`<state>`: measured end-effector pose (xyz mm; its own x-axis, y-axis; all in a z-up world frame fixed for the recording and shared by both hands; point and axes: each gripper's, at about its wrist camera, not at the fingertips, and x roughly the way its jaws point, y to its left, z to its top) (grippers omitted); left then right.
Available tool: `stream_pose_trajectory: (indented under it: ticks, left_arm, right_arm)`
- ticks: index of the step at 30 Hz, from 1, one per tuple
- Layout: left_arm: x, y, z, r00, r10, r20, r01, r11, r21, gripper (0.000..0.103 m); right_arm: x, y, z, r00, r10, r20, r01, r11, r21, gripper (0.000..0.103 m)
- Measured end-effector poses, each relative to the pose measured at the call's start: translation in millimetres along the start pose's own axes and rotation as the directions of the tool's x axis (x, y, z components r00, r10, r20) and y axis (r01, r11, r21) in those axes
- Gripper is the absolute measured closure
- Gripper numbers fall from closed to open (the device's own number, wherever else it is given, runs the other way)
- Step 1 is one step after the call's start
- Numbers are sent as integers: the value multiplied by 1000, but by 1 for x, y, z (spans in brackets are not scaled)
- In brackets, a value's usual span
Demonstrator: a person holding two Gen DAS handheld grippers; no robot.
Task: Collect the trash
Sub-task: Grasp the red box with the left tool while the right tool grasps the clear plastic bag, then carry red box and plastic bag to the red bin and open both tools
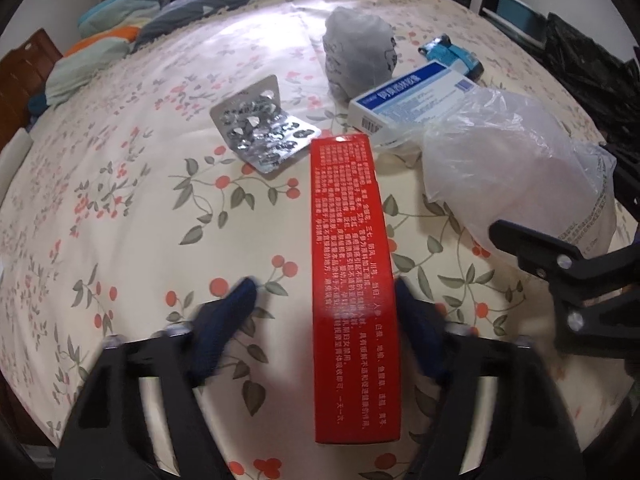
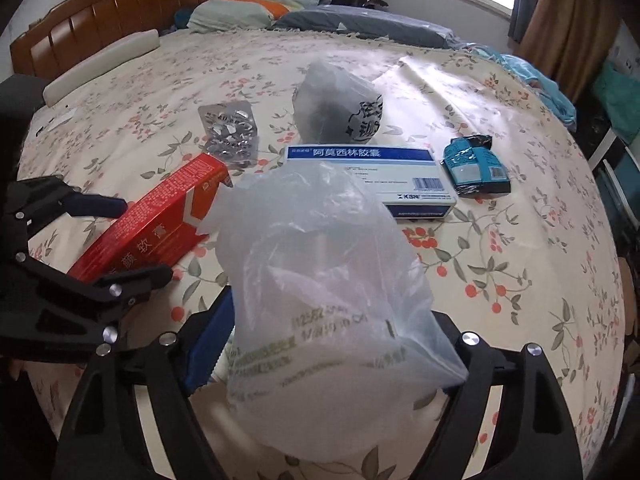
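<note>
A long red box [image 1: 352, 280] lies on the floral bedsheet between the fingers of my left gripper [image 1: 324, 300], which is open around it; the right finger touches its side, the left finger stands apart. The red box also shows in the right wrist view [image 2: 160, 220]. My right gripper [image 2: 320, 340] is shut on a clear plastic bag [image 2: 320, 280], held up just right of the red box; the bag also shows in the left wrist view [image 1: 520, 168]. Further away lie a silver blister pack [image 1: 264, 128], a white-and-blue medicine box [image 2: 372, 176], a grey crumpled bag [image 2: 340, 104] and a teal wrapper [image 2: 476, 168].
The bed has a wooden headboard [image 2: 120, 12] and pillows [image 2: 256, 4] at the far side. A window with brown curtains [image 2: 560, 20] is at the back right. Dark bags [image 1: 580, 72] stand beside the bed's right edge.
</note>
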<state>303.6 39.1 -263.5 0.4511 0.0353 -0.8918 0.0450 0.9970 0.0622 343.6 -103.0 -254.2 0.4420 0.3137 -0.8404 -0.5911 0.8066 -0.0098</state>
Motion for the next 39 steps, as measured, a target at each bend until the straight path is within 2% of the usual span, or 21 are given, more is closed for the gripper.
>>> stream_pose_trajectory:
  ticks: [2, 11, 18, 29, 39]
  left_arm:
    - [1, -1, 0, 1000, -9, -2, 9, 1000, 0, 65]
    - [-21, -6, -8, 999, -5, 37, 5, 1000, 14, 66]
    - [-67, -20, -30, 997, -22, 72, 19, 999, 40, 66]
    - [-147, -47, -96, 990, -64, 122, 54, 995, 80, 66]
    - [-186, -63, -172, 989, -85, 117, 71, 990, 120, 66]
  right_arm:
    - [-1, -2, -2, 1000, -3, 0, 3, 1000, 13, 36]
    - [-39, -14, -22, 998, -7, 55, 0, 993, 119, 38]
    - [-91, -13, -50, 996, -33, 88, 18, 984, 176, 38]
    - [-179, 21, -110, 987, -62, 148, 30, 978, 208, 38]
    - [-228, 54, -177, 985, -53, 167, 14, 974, 227, 38]
